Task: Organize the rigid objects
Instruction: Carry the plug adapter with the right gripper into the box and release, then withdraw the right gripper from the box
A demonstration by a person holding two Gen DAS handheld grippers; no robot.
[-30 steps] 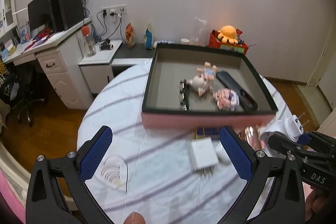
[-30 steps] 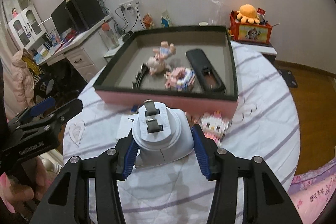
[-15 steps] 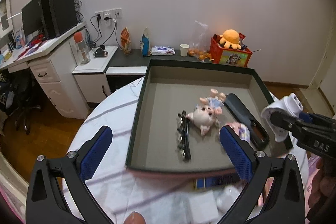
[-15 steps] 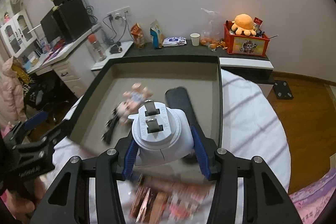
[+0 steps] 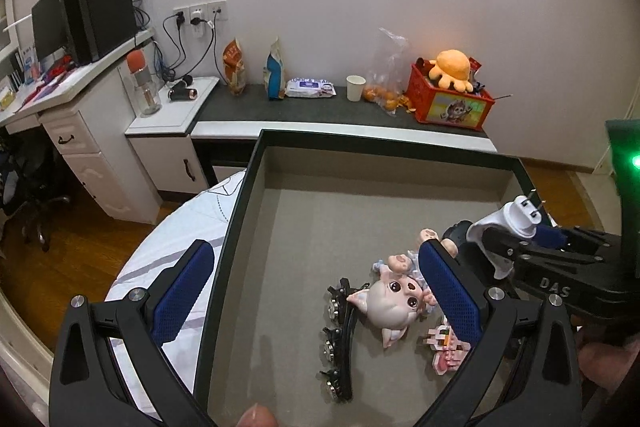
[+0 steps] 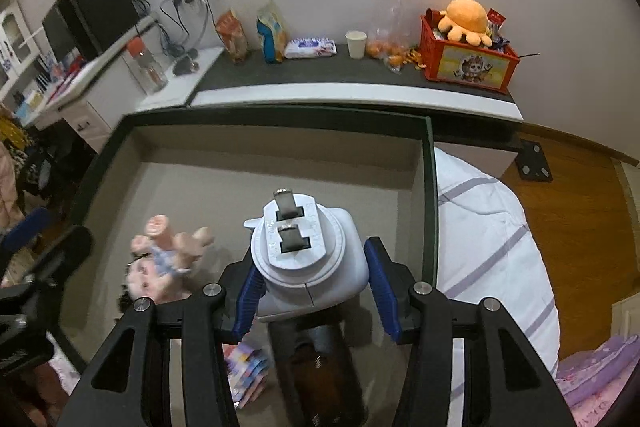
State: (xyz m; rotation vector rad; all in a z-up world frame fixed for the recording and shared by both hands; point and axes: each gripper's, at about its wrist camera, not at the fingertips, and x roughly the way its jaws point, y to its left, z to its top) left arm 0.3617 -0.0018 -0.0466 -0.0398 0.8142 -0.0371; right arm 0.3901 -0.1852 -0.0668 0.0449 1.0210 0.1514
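My right gripper (image 6: 314, 291) is shut on a white plug adapter (image 6: 304, 259), prongs pointing up and away, above the right half of the dark-rimmed tray (image 6: 280, 115). Under it lies a black remote (image 6: 316, 367). In the left wrist view the same plug (image 5: 516, 227) shows at the right in the right gripper (image 5: 520, 243). My left gripper (image 5: 316, 291) is open and holds nothing, over the tray's (image 5: 244, 195) left rim. Inside the tray lie a pig doll (image 5: 394, 303), a black hair clip (image 5: 340, 331) and a pink block toy (image 5: 446, 343).
The tray rests on a round table with a white striped cloth (image 6: 488, 227). Behind it runs a low counter (image 5: 320, 107) with snack bags, a paper cup (image 5: 355, 87) and a red crate (image 5: 448, 103) holding an orange plush. A desk with monitors stands at left.
Both grippers have moved forward from the near table edge to over the tray. The loose items on the cloth in front of the tray have dropped out of view. The plug stays gripped.
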